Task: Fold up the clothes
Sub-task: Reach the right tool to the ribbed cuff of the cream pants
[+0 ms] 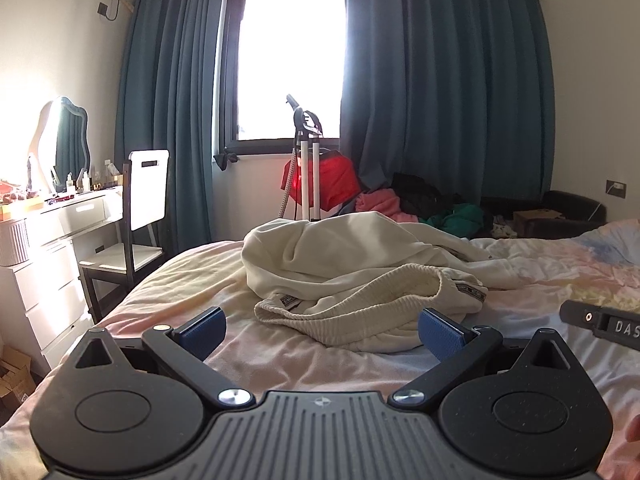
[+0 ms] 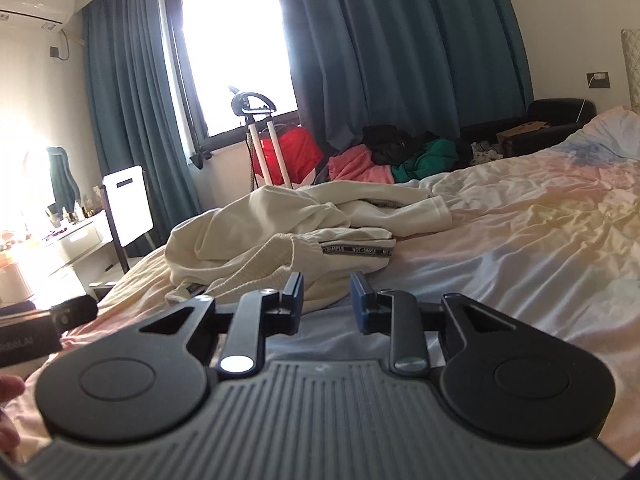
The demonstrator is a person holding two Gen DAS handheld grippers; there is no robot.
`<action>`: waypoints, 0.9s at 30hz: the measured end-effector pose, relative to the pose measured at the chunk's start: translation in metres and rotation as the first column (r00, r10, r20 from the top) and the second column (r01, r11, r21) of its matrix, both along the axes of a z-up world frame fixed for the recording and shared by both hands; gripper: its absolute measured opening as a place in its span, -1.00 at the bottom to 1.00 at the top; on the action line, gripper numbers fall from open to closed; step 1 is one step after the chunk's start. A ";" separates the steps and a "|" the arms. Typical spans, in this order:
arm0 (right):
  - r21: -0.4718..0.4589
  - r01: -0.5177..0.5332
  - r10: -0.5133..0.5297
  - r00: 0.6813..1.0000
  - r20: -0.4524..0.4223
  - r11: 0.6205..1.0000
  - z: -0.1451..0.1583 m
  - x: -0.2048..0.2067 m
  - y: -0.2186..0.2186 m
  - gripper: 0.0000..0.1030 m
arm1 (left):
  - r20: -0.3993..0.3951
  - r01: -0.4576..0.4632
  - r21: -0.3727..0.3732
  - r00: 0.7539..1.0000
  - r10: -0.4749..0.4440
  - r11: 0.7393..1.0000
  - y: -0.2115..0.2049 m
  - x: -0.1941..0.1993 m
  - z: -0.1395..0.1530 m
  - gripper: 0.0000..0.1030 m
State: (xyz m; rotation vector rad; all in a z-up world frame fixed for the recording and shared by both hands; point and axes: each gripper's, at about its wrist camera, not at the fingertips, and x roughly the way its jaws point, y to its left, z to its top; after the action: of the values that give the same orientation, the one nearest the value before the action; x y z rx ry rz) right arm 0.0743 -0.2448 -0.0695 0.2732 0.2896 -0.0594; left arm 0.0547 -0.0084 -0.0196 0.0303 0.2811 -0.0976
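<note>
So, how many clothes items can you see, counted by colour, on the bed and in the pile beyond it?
Cream garment on the bed: 1
Red item: 1
Pink item: 1
Black item: 1
Green item: 1
Total: 5, though the pile may hide more.

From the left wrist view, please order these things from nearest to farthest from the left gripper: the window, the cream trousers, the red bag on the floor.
Measured from the left gripper:
1. Cream trousers, crumpled on the bed just beyond the fingertips, slightly right.
2. Red bag, past the foot of the bed, behind the white stand.
3. Window, on the far wall between the blue curtains.
</note>
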 end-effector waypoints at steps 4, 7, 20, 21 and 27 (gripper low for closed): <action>0.074 -0.033 0.041 0.993 -0.110 0.997 -0.010 0.022 0.004 -0.42 | 0.010 0.004 -0.036 1.000 -0.004 0.999 0.010 -0.003 0.004 0.99; 0.113 -0.060 0.079 0.983 -0.167 0.992 -0.016 0.042 0.010 -0.38 | -0.003 0.004 -0.036 1.000 -0.004 0.999 0.019 -0.001 0.006 0.99; 0.052 -0.041 0.051 0.978 -0.204 0.998 -0.017 0.158 0.035 0.25 | -0.166 -0.122 -0.284 0.983 0.077 0.951 0.111 0.030 -0.006 1.00; 0.054 -0.034 0.045 0.977 -0.208 0.998 -0.017 0.170 0.033 0.25 | -0.170 -0.127 -0.284 0.982 0.080 0.951 0.114 0.032 -0.007 1.00; -0.093 0.022 -0.052 0.943 -0.329 0.995 -0.028 0.247 0.040 0.22 | -0.170 -0.133 -0.238 0.981 0.094 0.962 0.110 0.041 -0.020 1.00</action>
State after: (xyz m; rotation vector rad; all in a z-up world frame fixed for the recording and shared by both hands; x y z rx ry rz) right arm 0.3217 -0.2049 -0.0972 0.1800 0.6154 -0.1560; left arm 0.0962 0.1015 -0.0394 -0.2438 0.4267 -0.0200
